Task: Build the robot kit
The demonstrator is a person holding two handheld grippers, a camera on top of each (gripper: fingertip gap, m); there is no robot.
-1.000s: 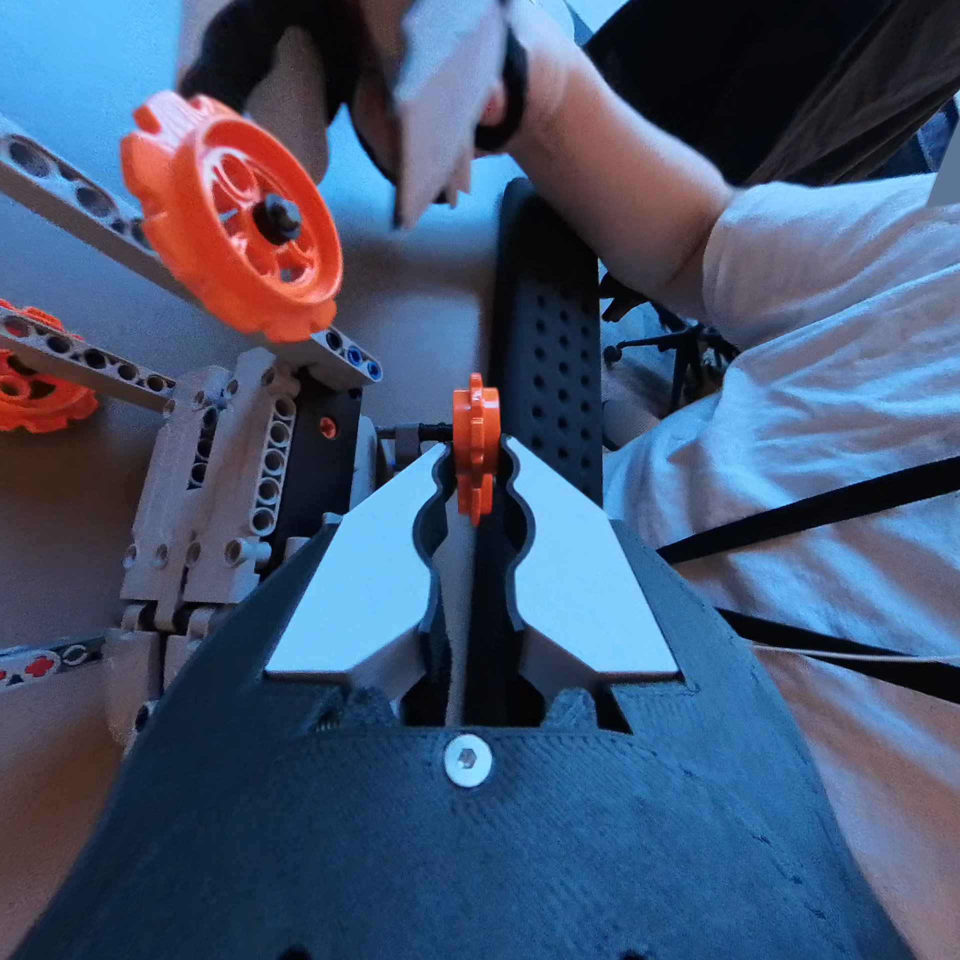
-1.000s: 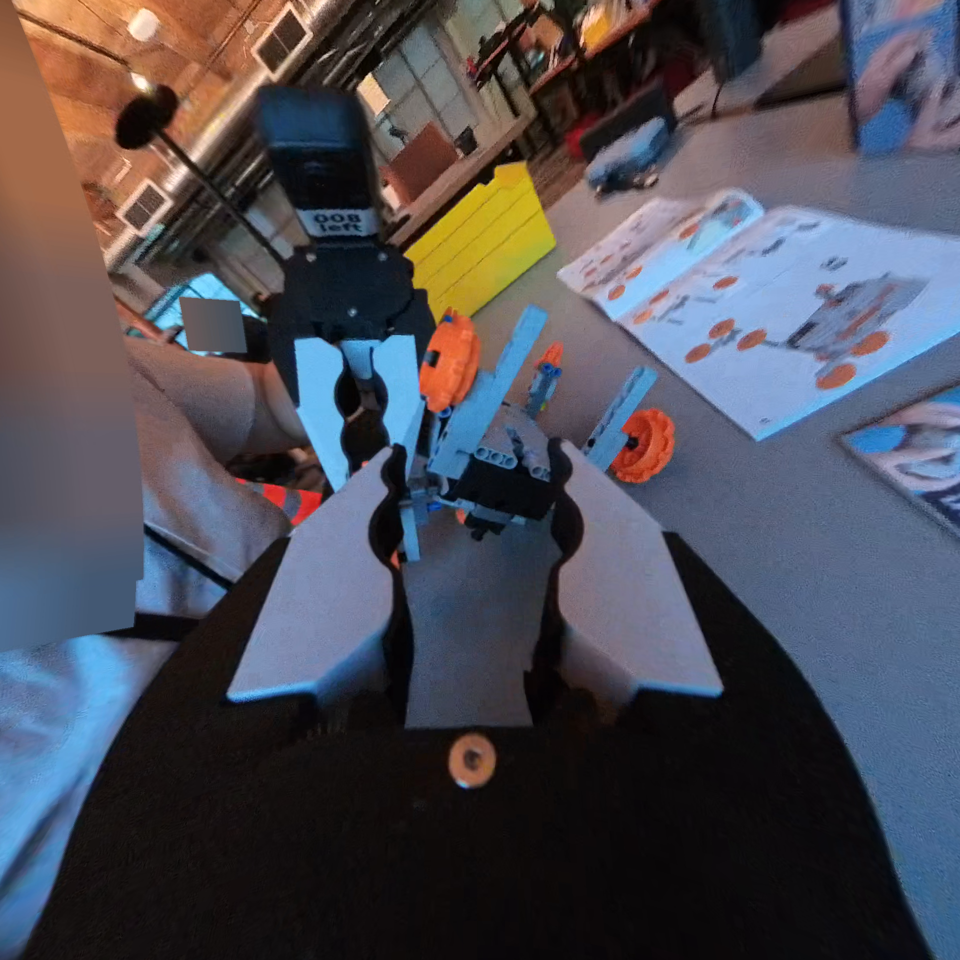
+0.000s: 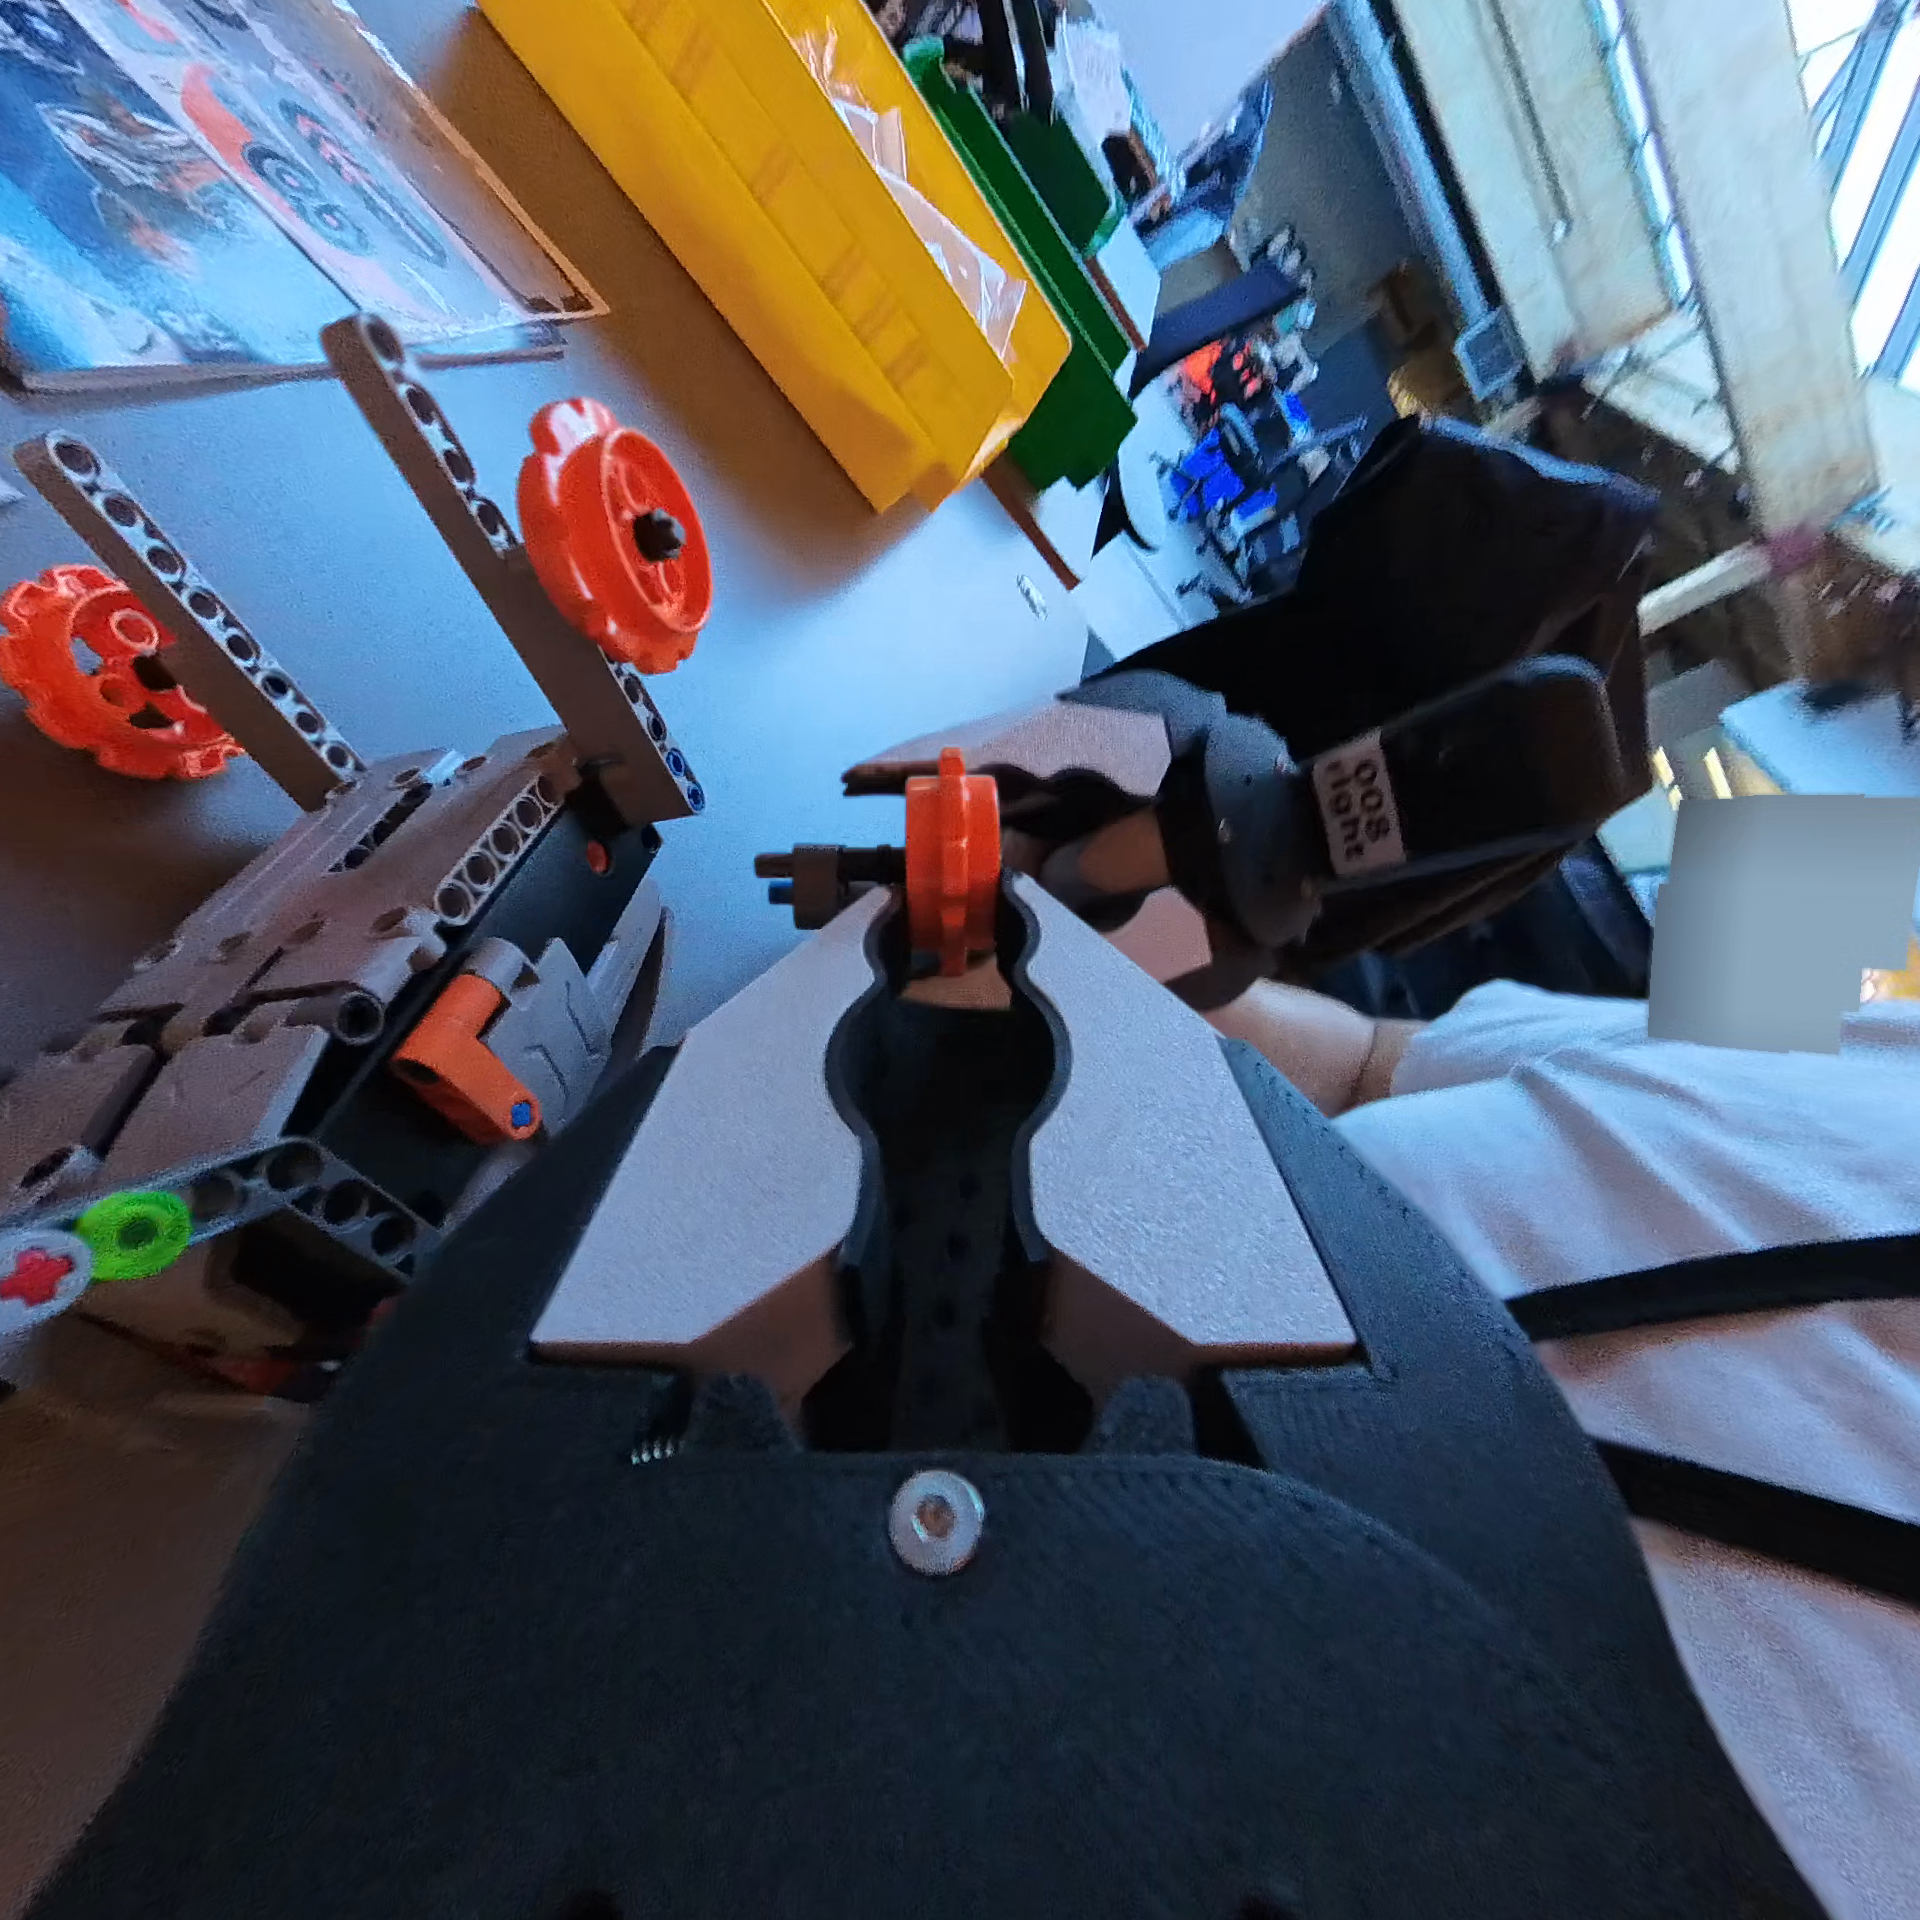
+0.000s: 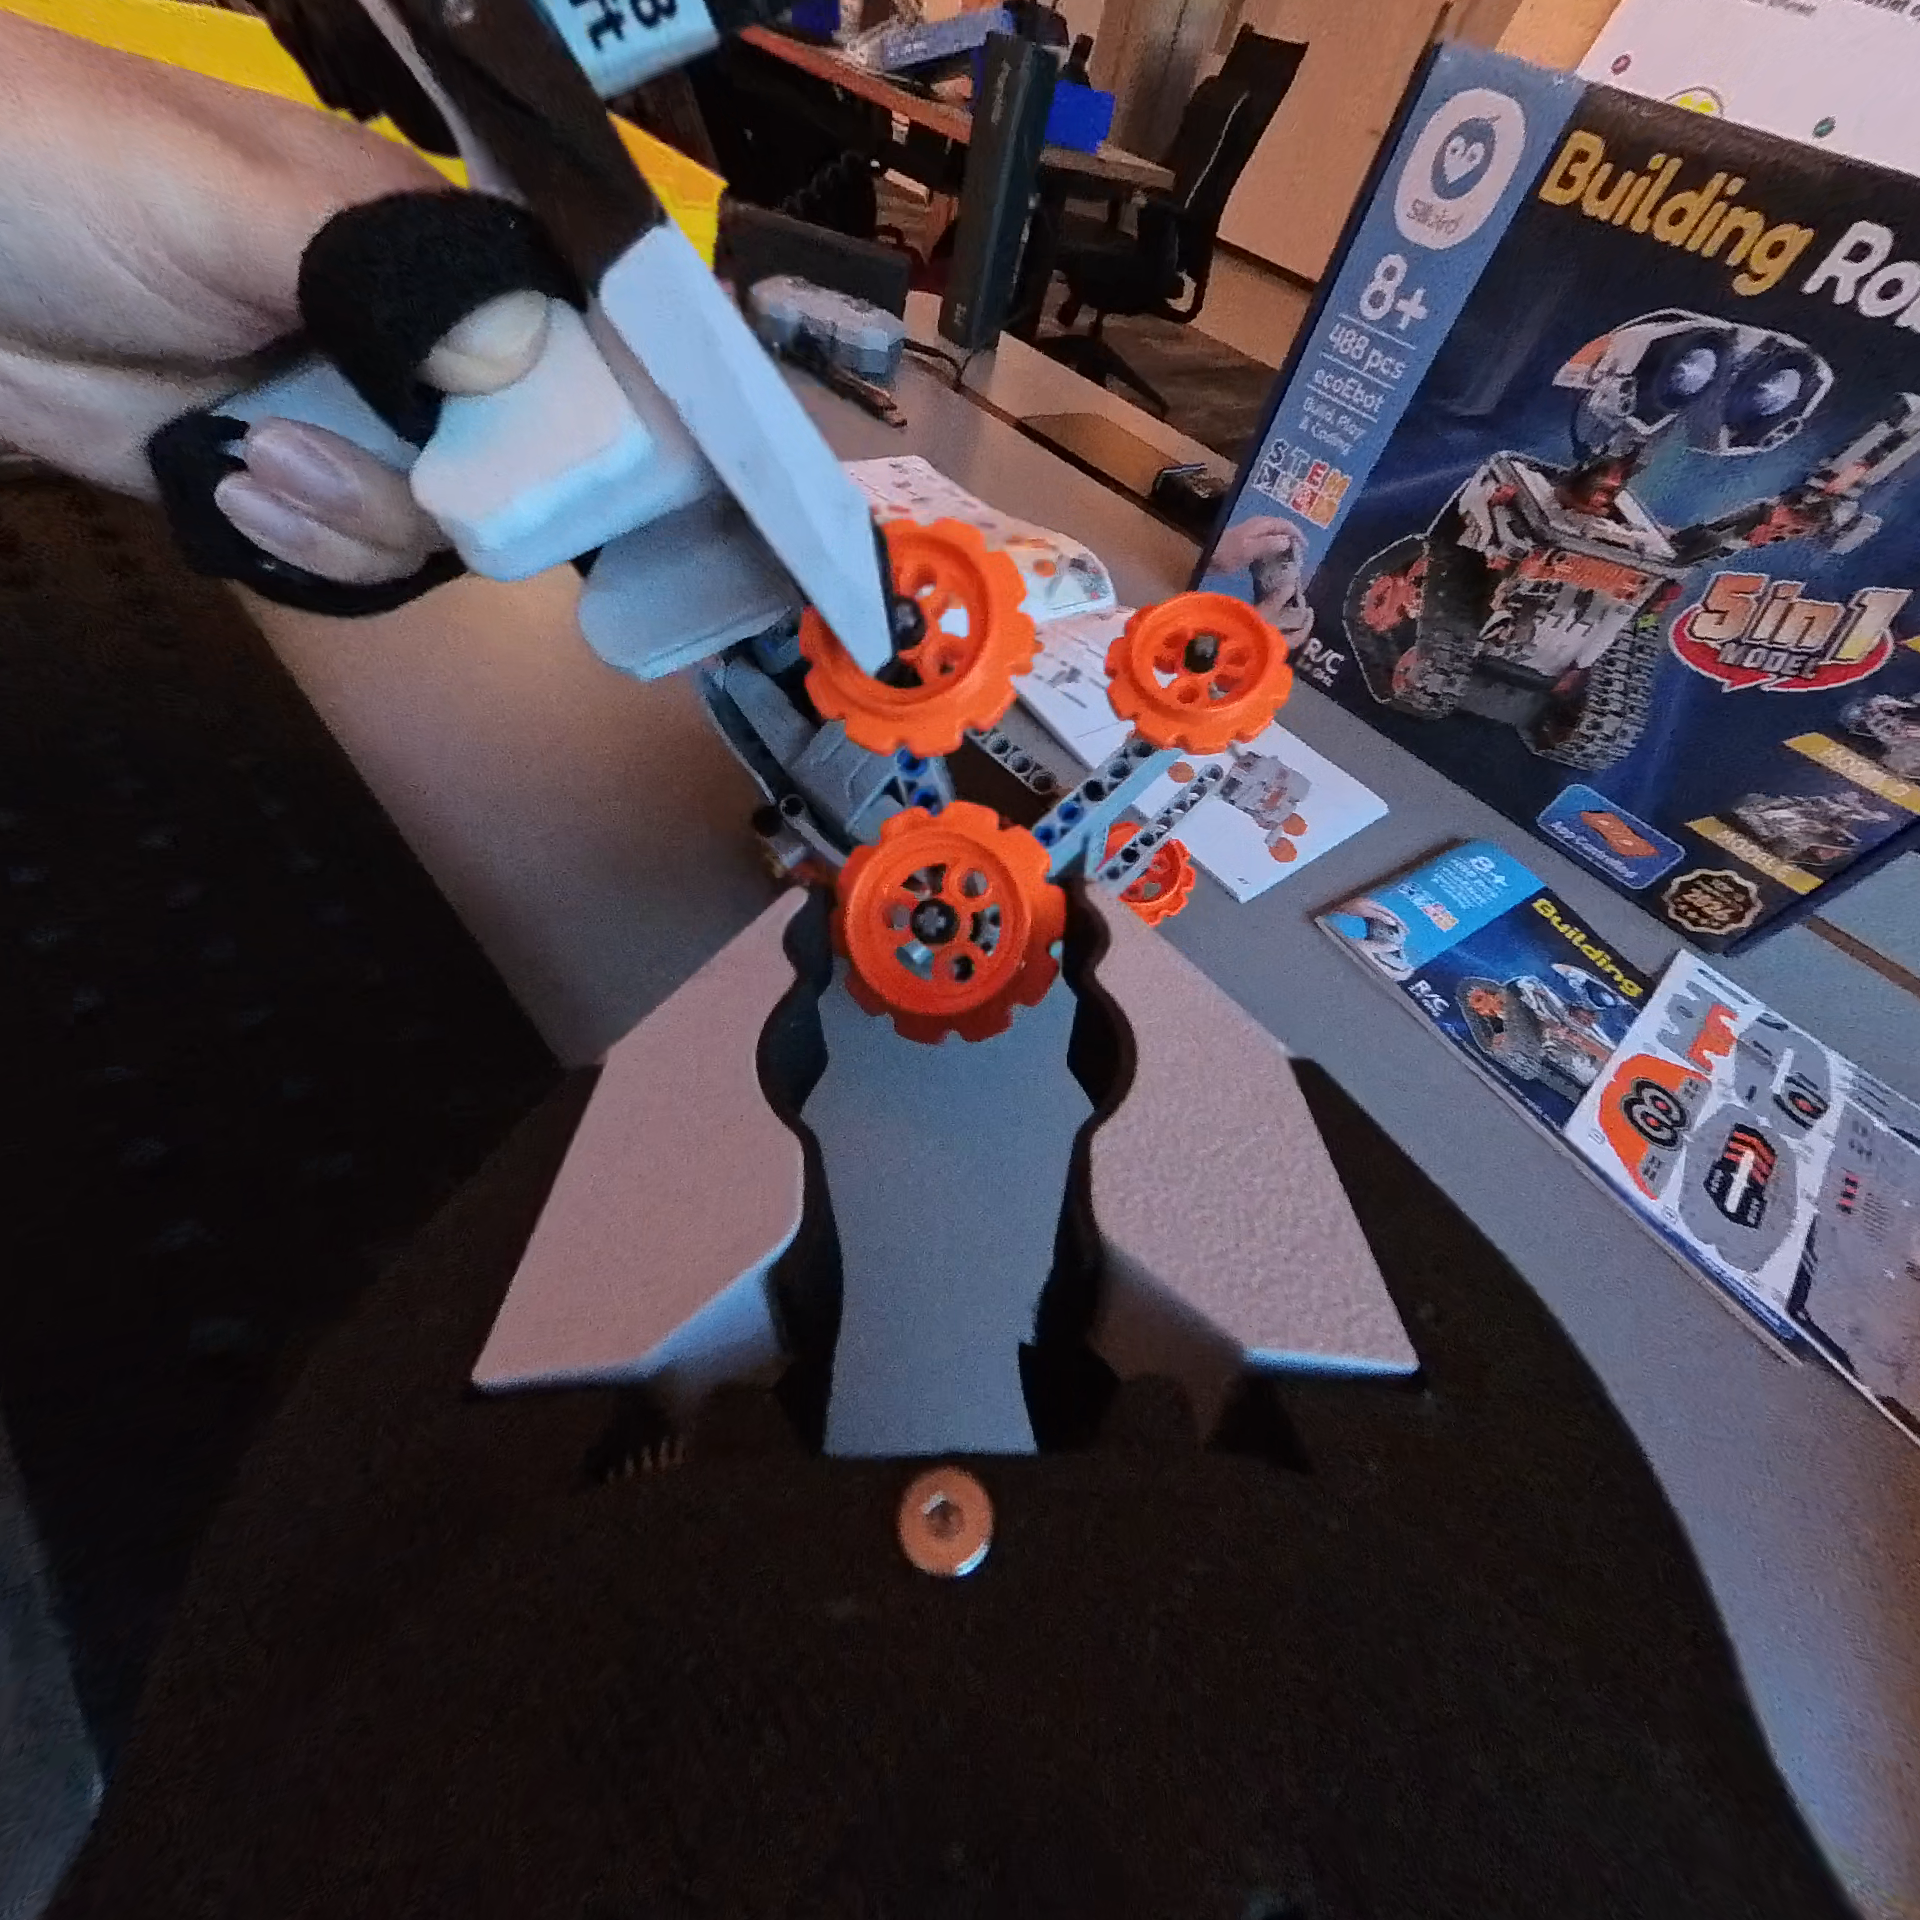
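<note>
**Two hand-held grippers and a brick model with orange wheels, on the bench**

1. Grey brick model (image 3: 343, 935): one, at 9 o'clock in the left view, lying on the bench (image 3: 883, 644). Two long beams rise from it. Each carries an orange wheel: the outer wheel (image 3: 99, 675) and the inner wheel (image 3: 613, 535).

2. Left hand-held gripper (image 3: 951, 935): one, clenched on the held wheel (image 3: 951, 862). The wheel is edge-on at centre frame, pinched by its lower rim at the very fingertips. Its black axle (image 3: 831, 868) points to 9 o'clock, apart from the model. Judgement: a pinch this shallow could let the wheel pivot, so an even squeeze with the axle kept level suits it.

3. Right hand-held gripper (image 4: 945, 914): one, with its jaws apart. A wheel on the model fills the gap between the tips; I cannot tell whether they press on it.

4. Counts:
   - Orange wheels: four in the right view, three in the left.
   - Yellow bin (image 3: 831, 239): one, at 12 o'clock.
   - Green bin (image 3: 1060, 312): one, just beside the yellow bin.
   - Printed box (image 4: 1662, 468): one, at 2 o'clock.
</note>
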